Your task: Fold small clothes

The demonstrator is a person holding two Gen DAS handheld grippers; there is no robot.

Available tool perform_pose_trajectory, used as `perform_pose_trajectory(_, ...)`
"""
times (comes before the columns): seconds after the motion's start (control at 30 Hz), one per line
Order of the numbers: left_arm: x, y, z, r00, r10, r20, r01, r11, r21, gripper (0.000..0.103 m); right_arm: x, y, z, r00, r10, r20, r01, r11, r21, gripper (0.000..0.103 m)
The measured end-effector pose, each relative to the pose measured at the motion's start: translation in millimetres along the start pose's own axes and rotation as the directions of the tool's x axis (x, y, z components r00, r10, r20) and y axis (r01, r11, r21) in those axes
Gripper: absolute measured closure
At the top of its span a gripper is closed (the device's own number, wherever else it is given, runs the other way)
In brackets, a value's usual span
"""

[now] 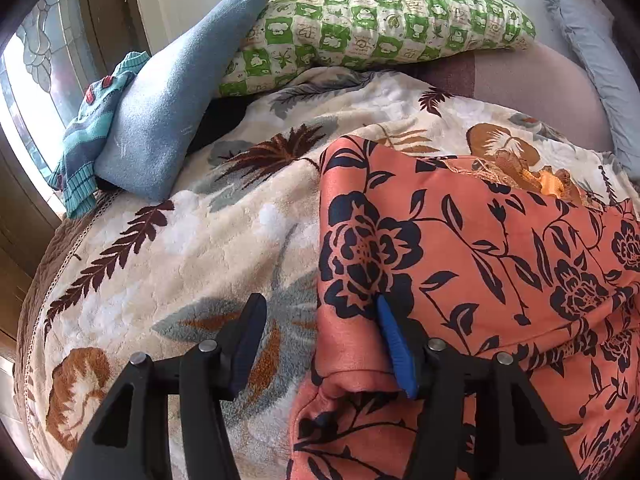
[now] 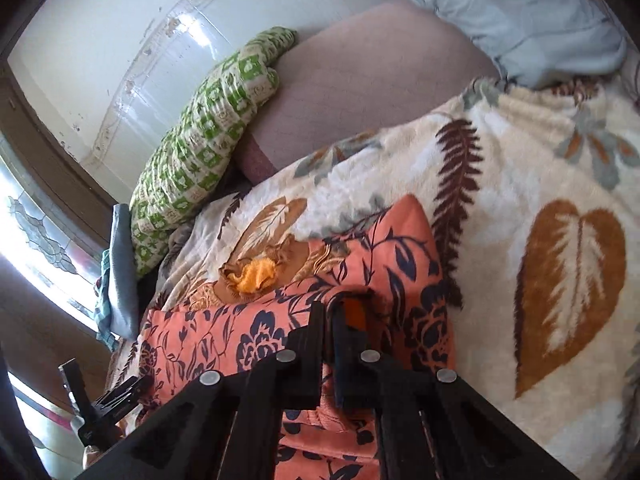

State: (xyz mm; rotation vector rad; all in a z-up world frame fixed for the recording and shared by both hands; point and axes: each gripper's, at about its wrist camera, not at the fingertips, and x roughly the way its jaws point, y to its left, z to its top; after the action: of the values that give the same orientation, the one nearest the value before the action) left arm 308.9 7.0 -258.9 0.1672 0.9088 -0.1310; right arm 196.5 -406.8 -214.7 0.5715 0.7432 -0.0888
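An orange garment with dark navy flowers (image 1: 480, 256) lies partly folded on a cream leaf-print blanket (image 1: 192, 248). My left gripper (image 1: 320, 308) is open; its jaws straddle the garment's left folded edge, with the right blue pad (image 1: 394, 344) over the cloth. In the right wrist view the same garment (image 2: 224, 332) lies below, with an orange-yellow frilly trim (image 2: 254, 274) at its far end. My right gripper (image 2: 330, 308) is shut on a fold of the garment. The left gripper (image 2: 100, 404) shows at the lower left.
A folded blue cloth (image 1: 172, 108) and a teal striped knit (image 1: 92, 132) lie at the far left by a window. A green checked pillow (image 1: 380, 24) and a pale blue pillow (image 2: 520, 20) lie at the back. A mauve sheet (image 2: 380, 80) shows beyond the blanket.
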Motion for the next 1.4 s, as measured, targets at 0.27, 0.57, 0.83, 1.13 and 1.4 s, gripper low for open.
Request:
perform_pose_trajectory(0.27, -3, 8, 1, 1.0, -0.003, -0.01, 0.003, 1.0, -0.019, 0.037, 13, -7, -2, 0.985, -0.102, -0.141, 0.1, 0.995, -0.026, 0.096)
perform_pose_trajectory(0.57, 5, 6, -1, 1.0, 0.006, -0.013, -0.006, 1.0, 0.011, 0.031, 33, 28, -16, 0.954, 0.132, -0.27, -0.153, 0.987, -0.057, 0.095)
perform_pose_trajectory(0.83, 3, 23, 1, 1.0, -0.01, -0.015, 0.009, 0.998, -0.058, 0.021, 44, 29, -34, 0.85, 0.168, -0.499, -0.214, 0.976, -0.036, 0.094)
perform_pose_trajectory(1.13, 13, 2, -2, 0.999, -0.013, -0.05, 0.016, 0.998, 0.053, 0.021, 60, -18, -18, 0.944, 0.076, -0.32, -0.055, 0.996, 0.073, 0.096)
perform_pose_trajectory(1.4, -6, 26, -3, 0.992, -0.124, 0.003, 0.124, 0.986, -0.109, 0.017, 32, 17, -17, 0.943, 0.193, -0.272, -0.192, 0.981, 0.032, 0.094)
